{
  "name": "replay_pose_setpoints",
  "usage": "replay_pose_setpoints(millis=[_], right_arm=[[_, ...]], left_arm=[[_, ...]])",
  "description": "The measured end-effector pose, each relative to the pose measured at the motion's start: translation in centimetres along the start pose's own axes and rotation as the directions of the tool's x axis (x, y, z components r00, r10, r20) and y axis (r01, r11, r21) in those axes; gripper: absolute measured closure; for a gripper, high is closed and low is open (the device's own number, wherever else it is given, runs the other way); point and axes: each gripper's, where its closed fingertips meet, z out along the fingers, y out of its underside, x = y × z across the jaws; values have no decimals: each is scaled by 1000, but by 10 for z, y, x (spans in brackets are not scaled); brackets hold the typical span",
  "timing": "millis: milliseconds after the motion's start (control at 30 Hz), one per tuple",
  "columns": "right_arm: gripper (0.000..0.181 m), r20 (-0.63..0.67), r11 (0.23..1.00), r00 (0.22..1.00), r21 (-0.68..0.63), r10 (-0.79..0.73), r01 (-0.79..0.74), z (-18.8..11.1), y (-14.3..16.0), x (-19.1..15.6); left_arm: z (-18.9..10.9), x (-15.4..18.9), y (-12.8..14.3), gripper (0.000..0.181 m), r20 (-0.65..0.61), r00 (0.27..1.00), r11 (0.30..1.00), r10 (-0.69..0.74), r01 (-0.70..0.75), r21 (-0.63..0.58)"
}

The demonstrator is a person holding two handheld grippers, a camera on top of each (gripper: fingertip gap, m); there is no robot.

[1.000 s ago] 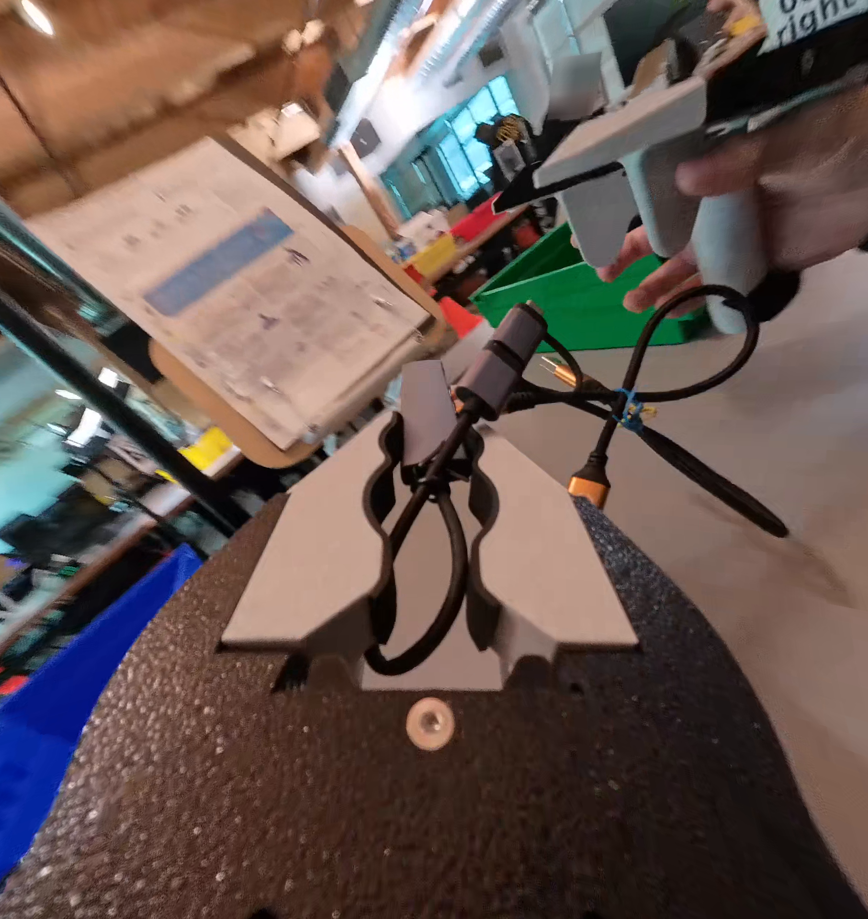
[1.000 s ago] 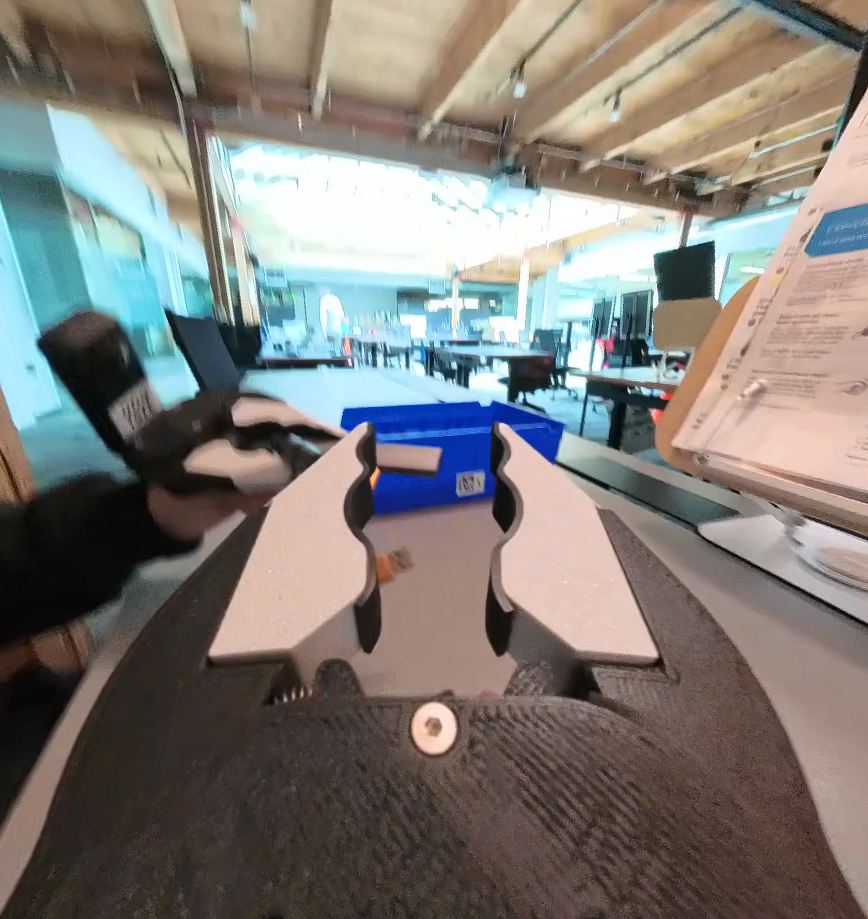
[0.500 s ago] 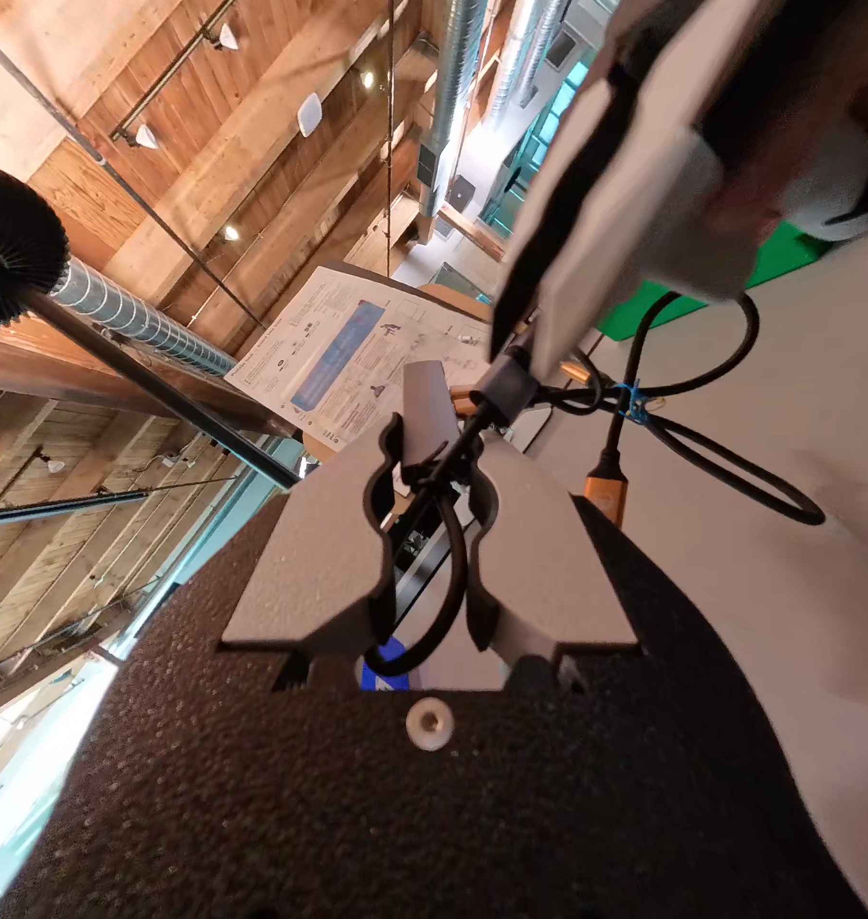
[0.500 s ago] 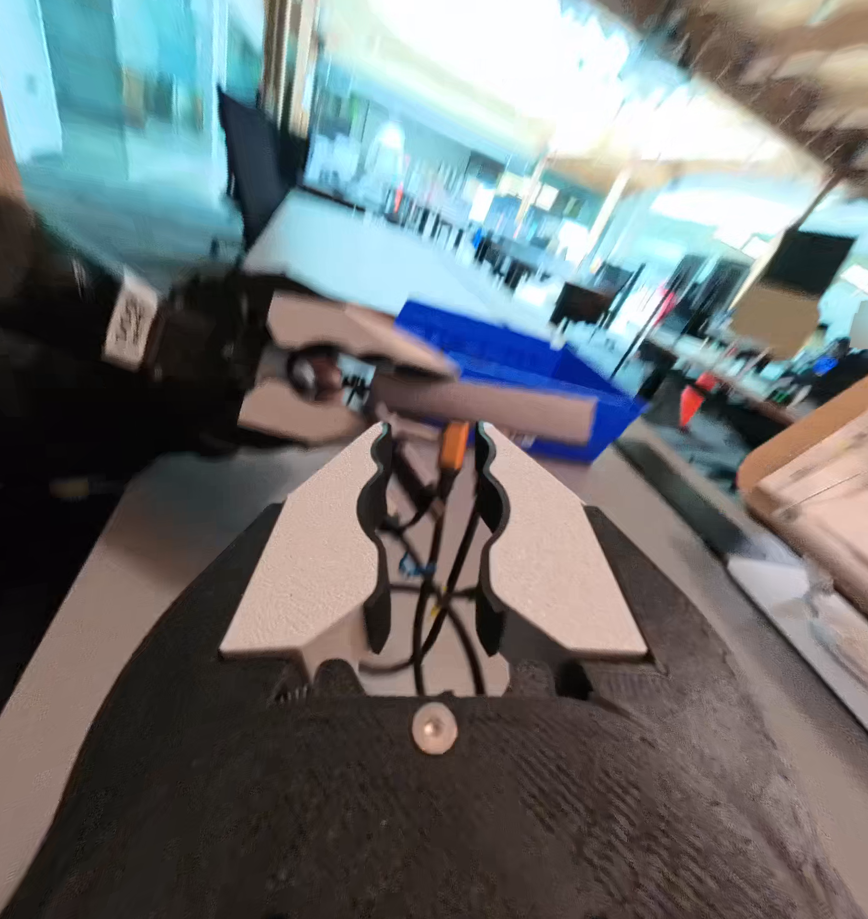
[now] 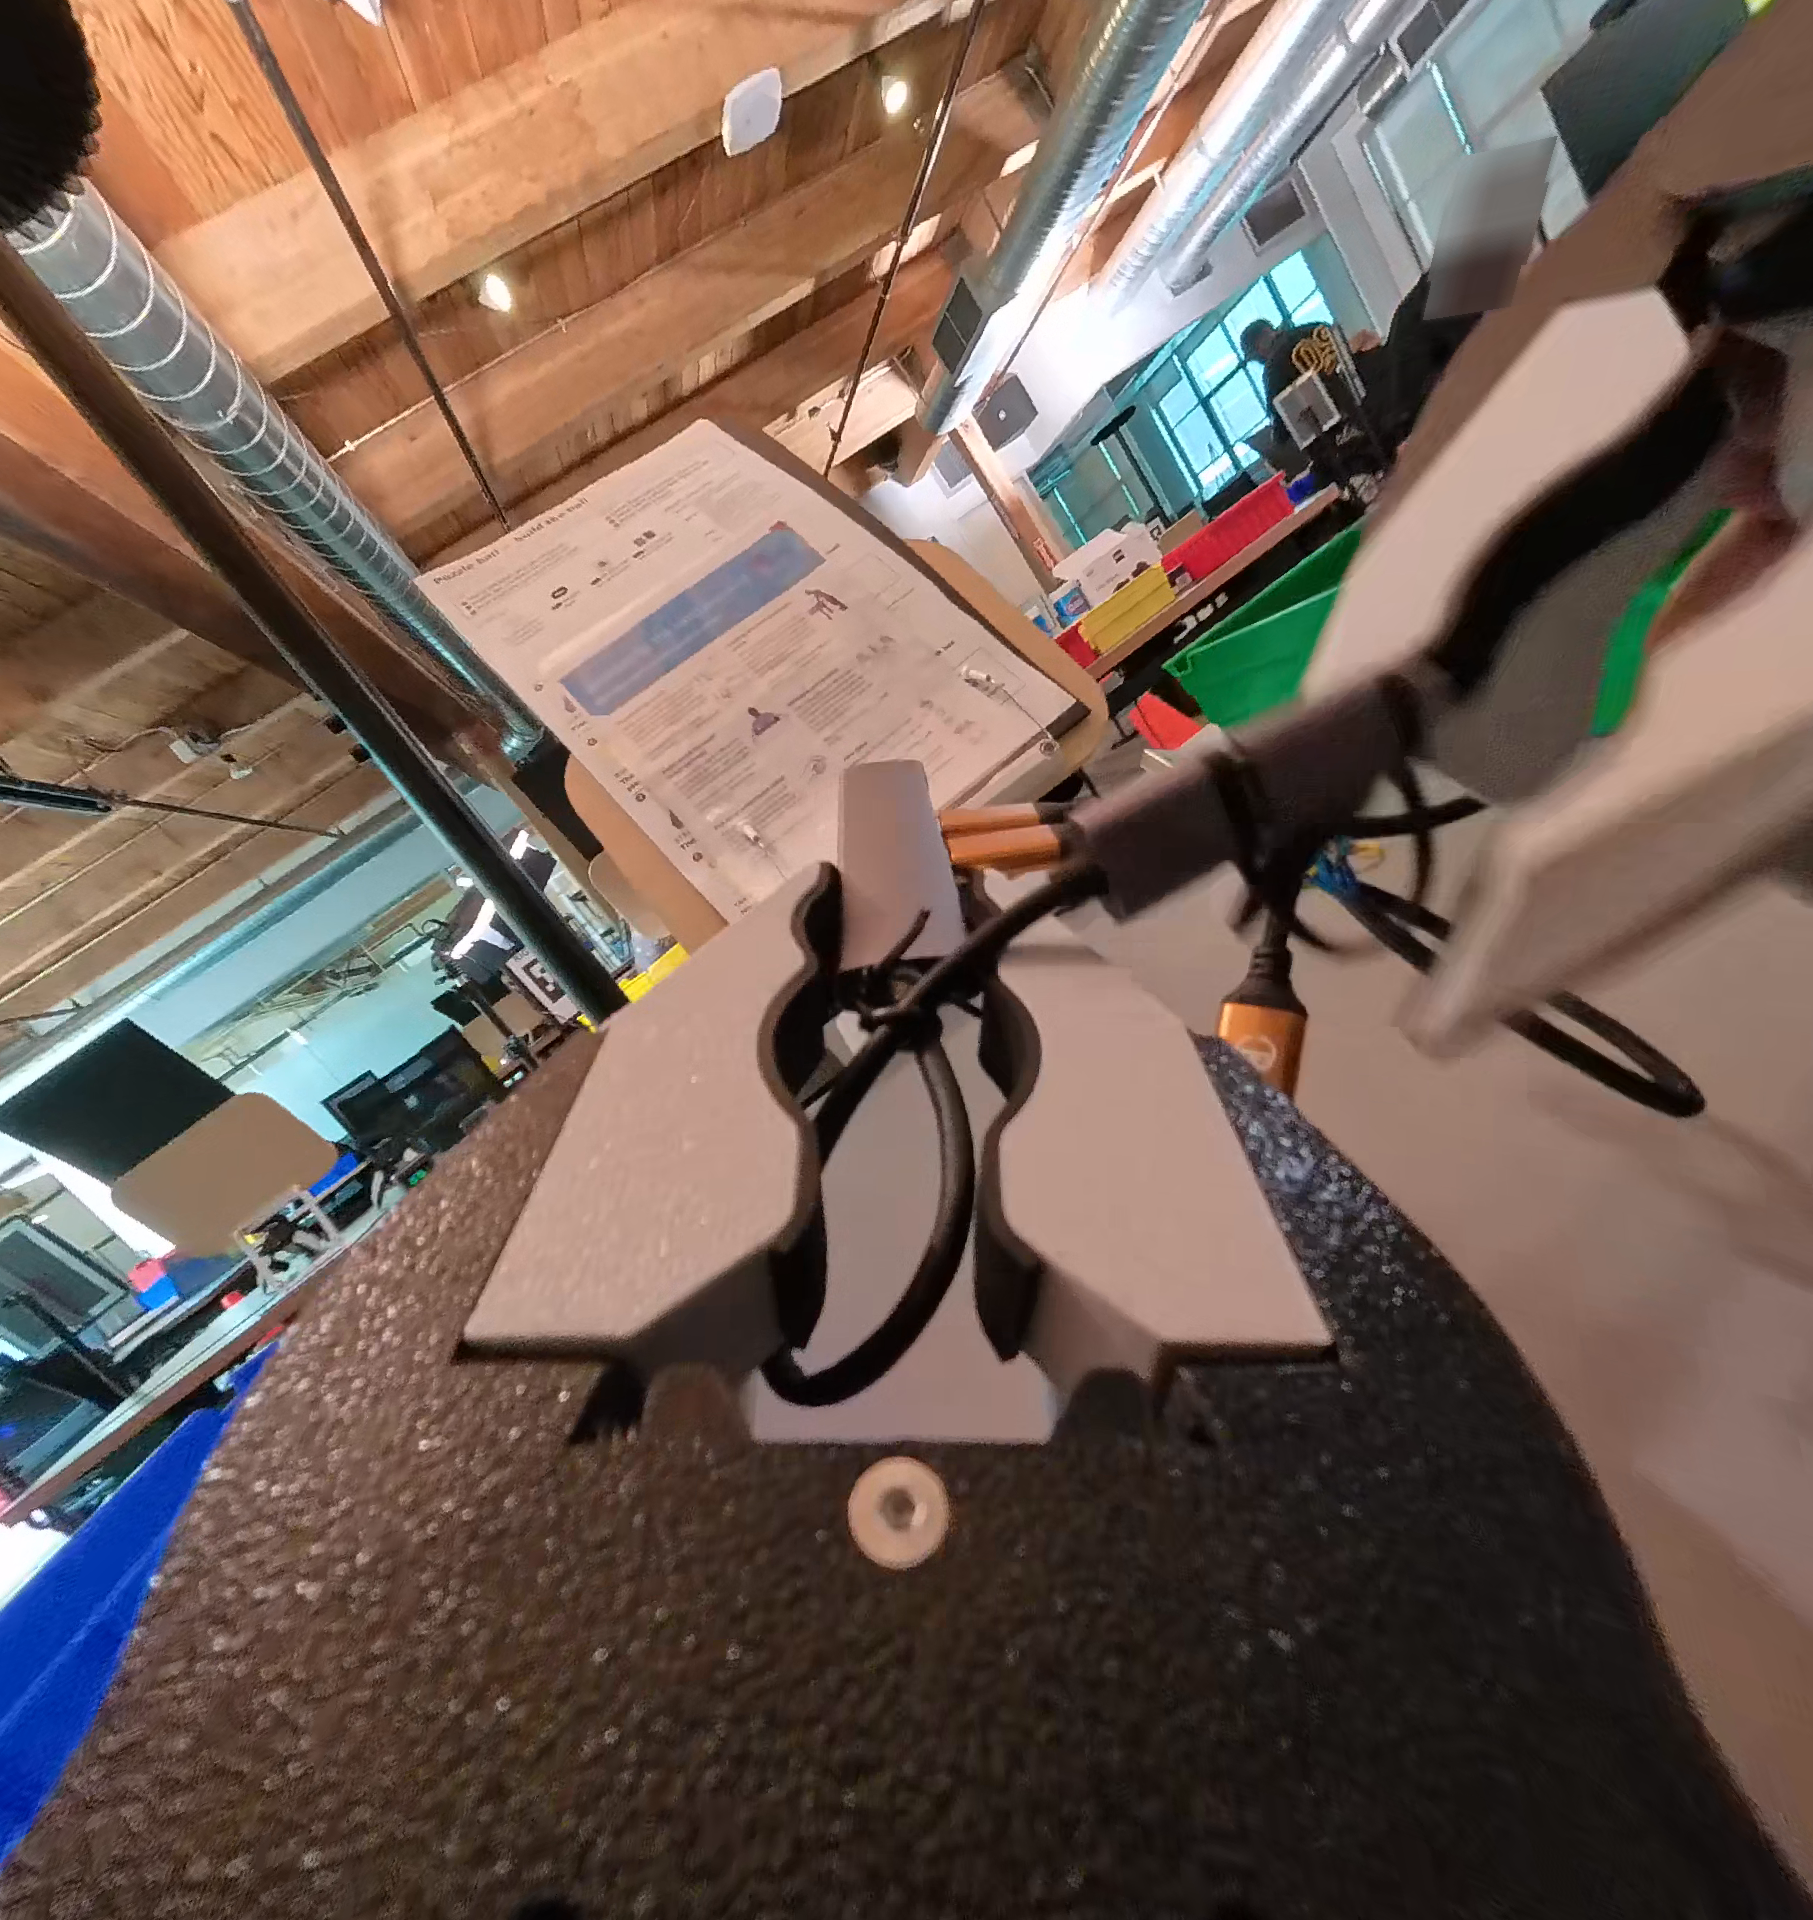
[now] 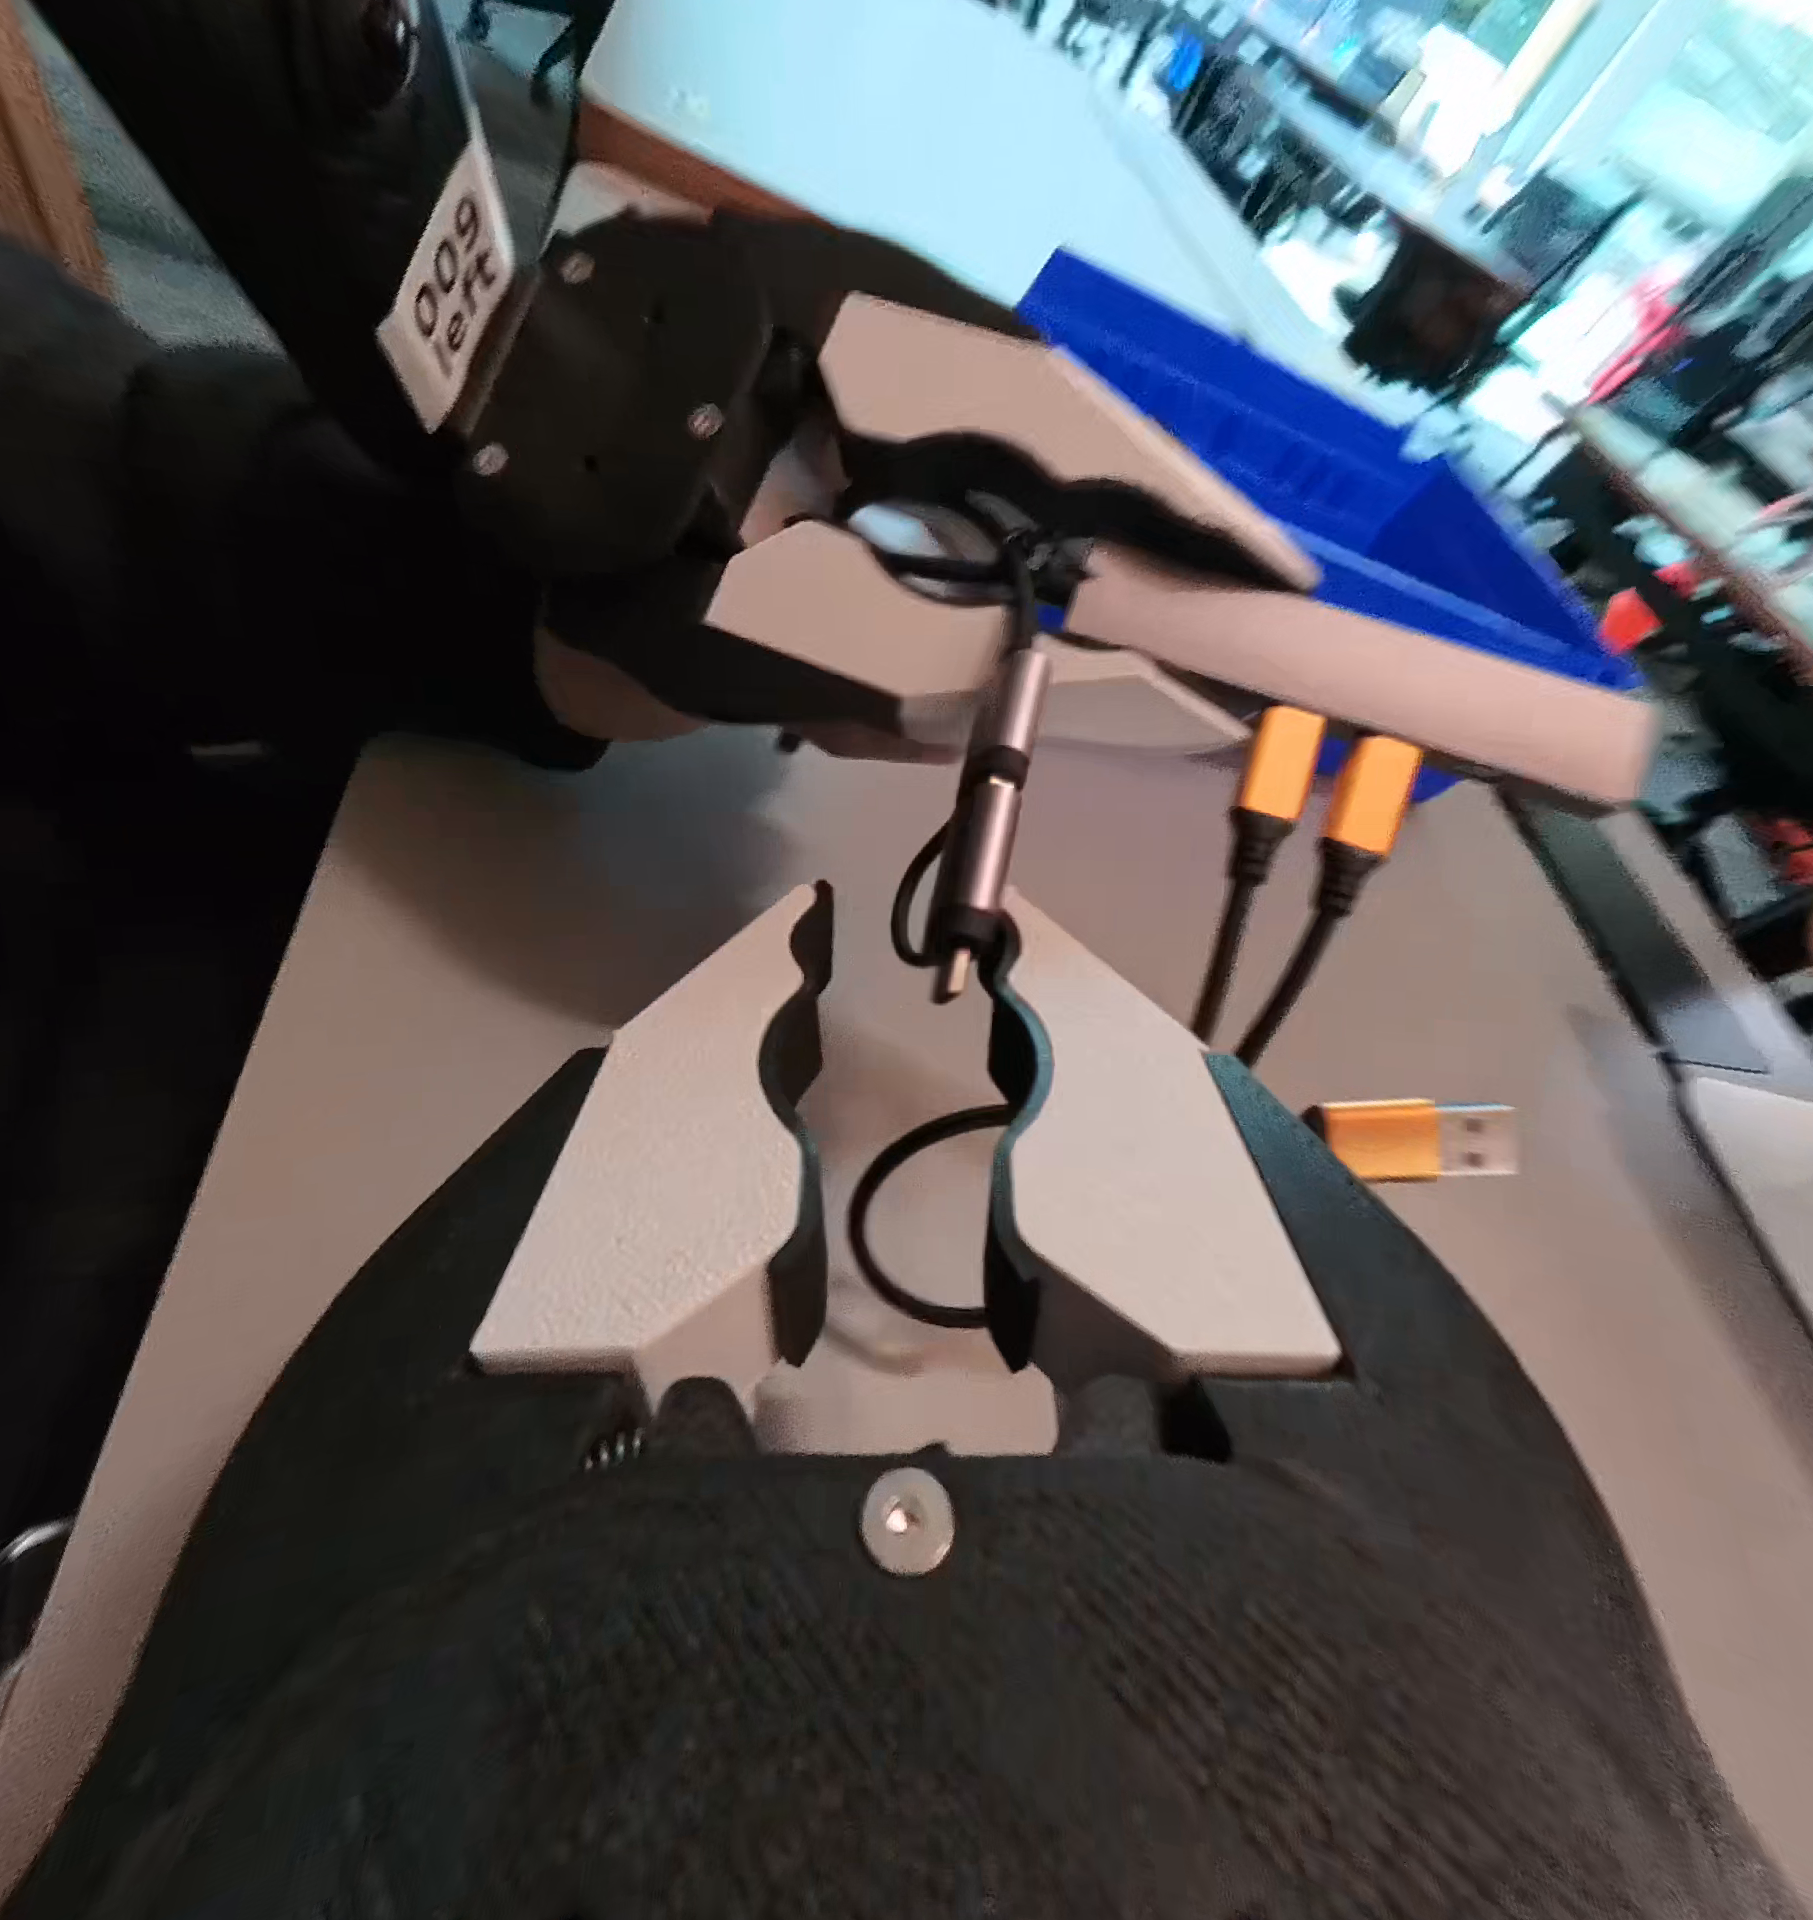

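My left gripper [image 5: 907, 966] is shut on a tied bundle of black cable [image 5: 933, 1164] and holds it above the grey table [image 5: 1608, 1299]. A grey adapter connector [image 5: 1245, 821] sticks out of the bundle toward my right gripper [image 5: 1380, 790], whose fingers stand on either side of it. In the right wrist view my right gripper [image 6: 912, 935] is open, and the grey connector [image 6: 990, 831] hangs from my left gripper [image 6: 1141, 597] with its tip between my fingertips, close to the right finger [image 6: 1141, 1143]. Two orange plugs [image 6: 1328, 774] hang beside it. A third orange plug [image 6: 1401, 1140] lies on the table [image 6: 445, 987].
A printed sheet on a brown board [image 5: 756, 665] stands behind the cable. A green bin [image 5: 1255, 655] is at the far right. A blue bin [image 6: 1349, 488] sits behind my left gripper. A black pole [image 5: 258, 571] slants at the left. A dark sleeve [image 6: 102, 727] holds the left gripper.
My right gripper has come down from farther off and now straddles the grey connector. My left gripper has kept its hold on the cable and tilted upward.
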Motion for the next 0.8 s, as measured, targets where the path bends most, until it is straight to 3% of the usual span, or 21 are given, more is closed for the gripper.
replay_pose_setpoints(millis=[33, 100, 167, 233, 300, 433, 567, 800], right_arm=[[150, -68, 999, 998, 51, 9, -5, -5, -9, 12], [147, -199, 969, 970, 228, 140, -93, -24, -32, 43], [157, -293, 895, 902, 407, 316, -182, -51, -46, 77], [157, -379, 847, 835, 500, 399, -178, -74, -49, 101], [159, -389, 855, 836, 491, 388, -169, -72, -43, 98], [176, -216, 902, 920, 363, 327, -235, -28, -29, 64], [181, -218, 967, 952, 180, 217, -179, -5, -14, 53], [160, -279, 926, 892, 235, 355, -295, -10, -8, 65]], left_arm=[[-1, -1, -1, 159, 3, 1000, 1000, -5, 5, 8], [-1, -1, -1, 159, 7, 1000, 1000, 4, -4, 17], [-2, 1, 0, 159, 5, 1000, 1000, 22, -22, 14], [-3, 0, -2, 159, 15, 999, 999, 37, -37, 25], [-4, 2, -3, 159, 8, 1000, 999, 28, -28, 30], [-3, 8, -5, 159, -10, 999, 998, 52, -51, 34], [0, 12, 1, 159, -18, 997, 997, 77, -77, -1], [0, 12, 1, 159, -24, 998, 999, 50, -50, -2]])
